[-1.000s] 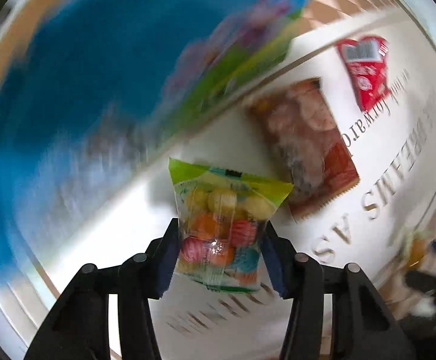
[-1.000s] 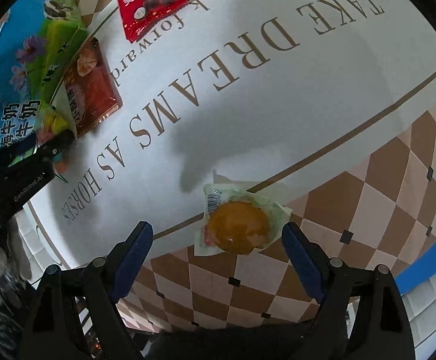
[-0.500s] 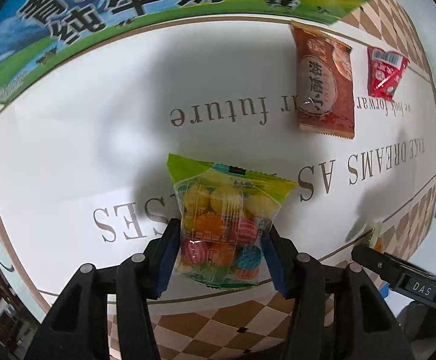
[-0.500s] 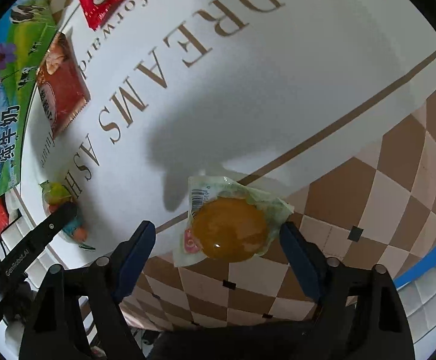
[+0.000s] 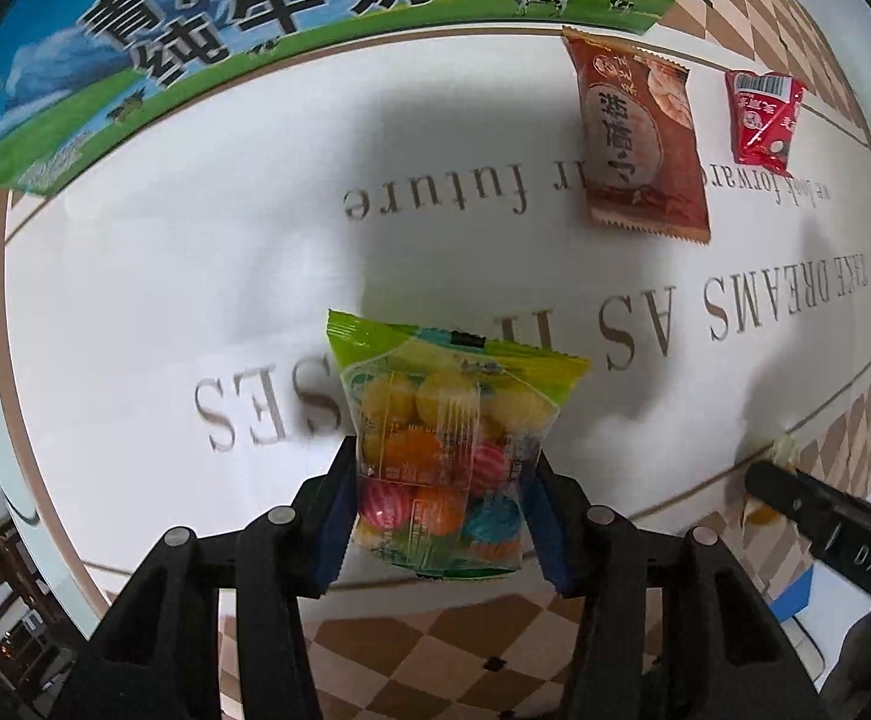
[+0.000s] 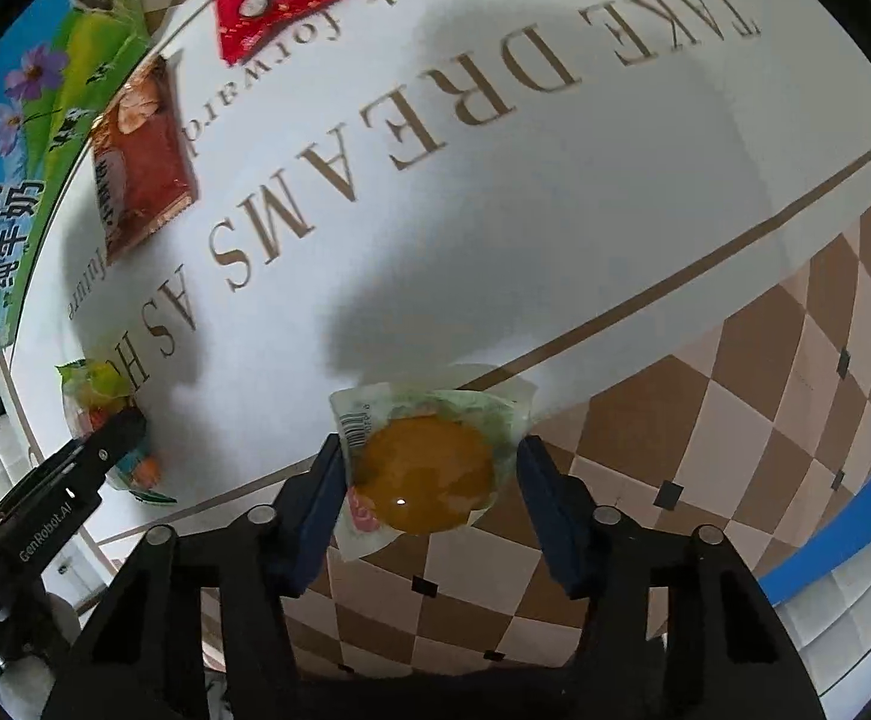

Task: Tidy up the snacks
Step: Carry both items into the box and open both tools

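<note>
A clear bag of coloured candy balls (image 5: pixel 441 456) with a green top hangs over the white lettered tablecloth (image 5: pixel 195 276), and my left gripper (image 5: pixel 438 498) is shut on its lower half. The same bag (image 6: pixel 96 396) shows at the left of the right wrist view. A clear packet with a round orange cake (image 6: pixel 423 468) lies on the cloth's brown checkered border. My right gripper (image 6: pixel 426 480) straddles it, its jaws closing, and both blue pads touch the wrapper's sides. In the left wrist view one black finger (image 5: pixel 825 534) of the right gripper covers most of that packet.
A blue and green milk carton box (image 5: pixel 225 18) lies along the far edge of the cloth. A red-brown snack packet (image 5: pixel 639 144) and a small red triangular packet (image 5: pixel 762 114) lie near it. A blue object (image 6: pixel 825 540) sits past the checkered border.
My left gripper carried the candy bag away from the milk box and out over the lettered cloth. My right gripper's wide jaws closed in onto the orange cake packet.
</note>
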The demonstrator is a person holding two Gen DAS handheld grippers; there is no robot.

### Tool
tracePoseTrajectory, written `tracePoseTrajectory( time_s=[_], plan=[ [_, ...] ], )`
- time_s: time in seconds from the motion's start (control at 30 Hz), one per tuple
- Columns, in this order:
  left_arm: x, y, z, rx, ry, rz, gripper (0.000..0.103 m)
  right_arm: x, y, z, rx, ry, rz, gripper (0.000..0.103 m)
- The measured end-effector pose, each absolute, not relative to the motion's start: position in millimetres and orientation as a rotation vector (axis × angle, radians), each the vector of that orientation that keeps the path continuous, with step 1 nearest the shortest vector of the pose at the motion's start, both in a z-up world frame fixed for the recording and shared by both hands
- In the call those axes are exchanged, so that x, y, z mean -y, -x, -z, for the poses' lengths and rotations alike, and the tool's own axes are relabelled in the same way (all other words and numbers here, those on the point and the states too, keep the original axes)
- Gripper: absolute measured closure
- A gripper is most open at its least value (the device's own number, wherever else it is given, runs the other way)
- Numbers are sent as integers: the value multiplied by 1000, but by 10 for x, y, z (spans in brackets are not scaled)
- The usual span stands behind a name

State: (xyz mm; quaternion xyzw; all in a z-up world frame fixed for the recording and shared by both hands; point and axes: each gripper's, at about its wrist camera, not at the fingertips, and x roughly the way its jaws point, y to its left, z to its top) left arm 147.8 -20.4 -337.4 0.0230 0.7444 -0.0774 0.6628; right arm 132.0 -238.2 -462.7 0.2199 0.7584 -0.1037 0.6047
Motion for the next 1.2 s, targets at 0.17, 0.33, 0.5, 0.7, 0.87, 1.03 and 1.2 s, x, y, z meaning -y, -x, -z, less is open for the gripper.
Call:
tracePoseTrajectory(
  time_s=[0.17,0.33,0.5,0.7,0.87,1.03,1.2],
  plan=[
    [138,-1361,3293,-1669,-30,179,56,2295,-1455,4546,-1748,-514,210,54],
    [92,-1317,3226,-1664,2,176,56,2354,-1480,4480,-1732,-566,204,54],
    [1,-1354,2850,-1610,55,217,56,2338,-1635,4177,-1686,-591,155,54],
    [-163,-1645,2045,-1468,123,265,56,2230,-1980,3539,-1586,-621,31,54],
    [-546,-2243,1579,-1368,119,233,56,2157,-2524,2959,-1476,-609,-71,54],
    [-804,-2902,1624,-1371,107,162,56,1819,-3184,2660,-1397,-504,-99,54],
    [-1012,-3477,2024,-1474,108,95,55,1568,-3794,2724,-1386,-404,-71,54]
  ],
)
